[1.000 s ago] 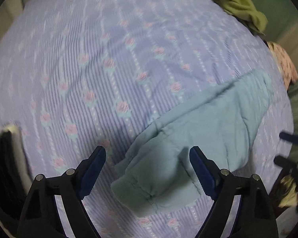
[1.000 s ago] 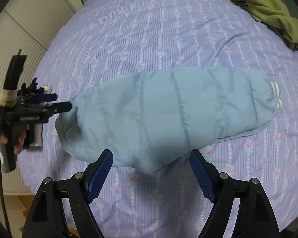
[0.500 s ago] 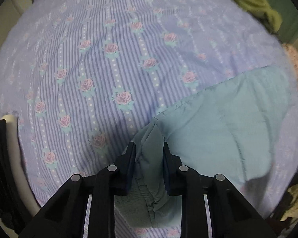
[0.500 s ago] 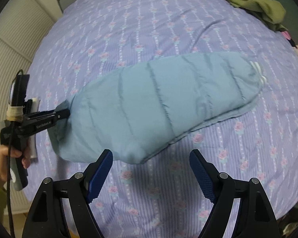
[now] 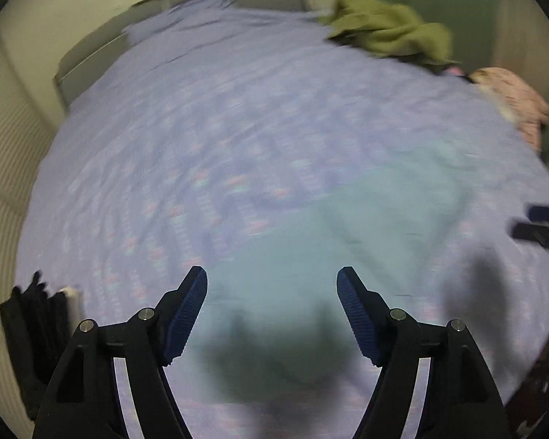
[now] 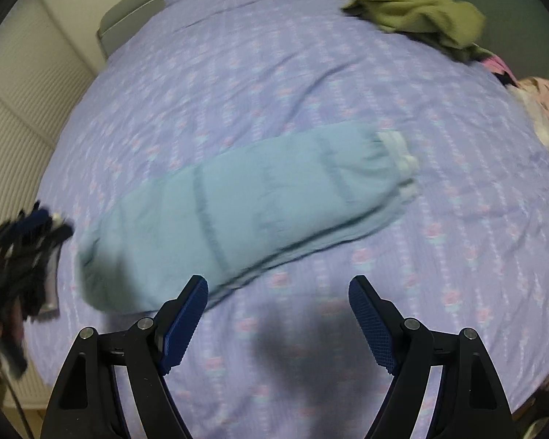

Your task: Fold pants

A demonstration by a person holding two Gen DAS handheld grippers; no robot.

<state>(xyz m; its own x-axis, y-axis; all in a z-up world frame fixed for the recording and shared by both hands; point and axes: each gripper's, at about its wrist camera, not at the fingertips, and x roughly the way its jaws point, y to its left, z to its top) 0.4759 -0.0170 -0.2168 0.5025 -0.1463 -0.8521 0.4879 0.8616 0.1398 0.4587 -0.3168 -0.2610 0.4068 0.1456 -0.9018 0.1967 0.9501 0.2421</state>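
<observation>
L tongs (image 5: 271, 311): jaws opening, nothing between them; they gripped the pants' near end half a sec ago and have let go and lifted off. Pants (image 6: 245, 212): light blue, lying flat as a long strip across the bed (image 6: 274, 73), cuffs toward far right, now folded lengthwise by the look. R tongs (image 6: 278, 322): open, empty, hovering over bare sheet just beside the pants' near edge. Judgement: first fold set; crosswise fold not yet done. Olive garment (image 6: 413, 3) far right, clear of work.
</observation>
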